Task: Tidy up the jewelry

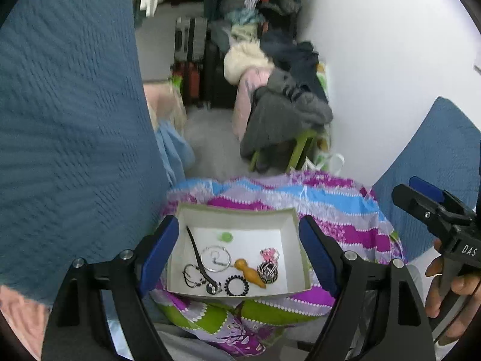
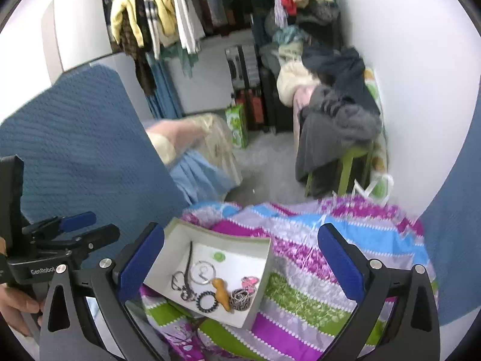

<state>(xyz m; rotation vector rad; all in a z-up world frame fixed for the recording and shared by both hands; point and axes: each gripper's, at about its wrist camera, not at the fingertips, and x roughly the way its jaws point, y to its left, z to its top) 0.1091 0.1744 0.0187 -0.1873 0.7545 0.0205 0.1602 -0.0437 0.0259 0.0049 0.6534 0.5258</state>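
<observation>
A shallow white box (image 1: 237, 215) (image 2: 168, 243) sits on a striped purple, blue and green cloth (image 1: 345, 210) (image 2: 300, 270). Inside it lie a silver hoop (image 1: 215, 258) (image 2: 203, 272), an orange bird-shaped piece (image 1: 251, 273) (image 2: 222, 293), a black beaded ring (image 1: 236, 285) (image 2: 207, 300), a black-and-white bead ball (image 1: 268, 269) (image 2: 240, 298), a pink piece (image 1: 269, 253) (image 2: 250, 282), a dark cord (image 1: 197, 252) and a green dot (image 1: 225, 237) (image 2: 218, 255). My left gripper (image 1: 239, 255) (image 2: 87, 227) hangs open above the box, empty. My right gripper (image 2: 240, 266) (image 1: 418, 191) is wide open over the box and cloth, empty.
Blue quilted fabric (image 1: 69, 120) (image 2: 75, 138) rises at left and right. Beyond the cloth are a green stool under piled clothes (image 1: 285, 111) (image 2: 336, 126), suitcases (image 1: 192, 60) (image 2: 258, 105), hanging garments (image 2: 156, 15) and a white wall (image 1: 390, 60). A hand (image 1: 451, 285) holds the right gripper's handle.
</observation>
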